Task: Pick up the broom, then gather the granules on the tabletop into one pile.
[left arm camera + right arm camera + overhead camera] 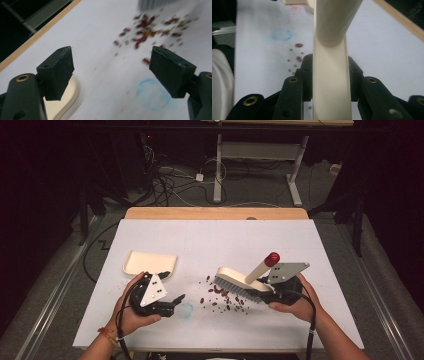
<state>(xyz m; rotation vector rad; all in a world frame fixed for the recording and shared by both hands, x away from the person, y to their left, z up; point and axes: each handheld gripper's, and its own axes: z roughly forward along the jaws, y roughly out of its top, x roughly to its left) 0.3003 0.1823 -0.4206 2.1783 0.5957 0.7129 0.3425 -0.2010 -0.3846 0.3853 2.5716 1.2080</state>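
right gripper (270, 292), held in the person's right hand (295, 302) at the near right of the white table (320, 270), is clenched on the flat cream plastic back of a hand brush (237, 281); in the right gripper view both black jaws press against the sides of that cream strip (331, 82), and the brush's round cream handle rises out of it toward a red end cap (272, 258). the brush's long axis runs from the gripper leftward across the table, bristles down, with its far end just beside a scatter of small dark red beans (220, 297) lying between the two hands. left gripper (176, 304), in the left hand (132, 312) at the near left, stands released with nothing between its pads; the left gripper view looks between the two spread pads (58, 71) toward the beans (150, 30), blurred, with a faint blue ring (152, 93) drawn on the table in front of them. a shallow cream plastic dustpan (149, 262) lies just beyond the left gripper, apart from it and well left of the beans. judged from this layout, the dustpan is far nearer the left gripper than the right, and the beans lie between brush and dustpan, so sweeping would run leftward along the brush's axis.
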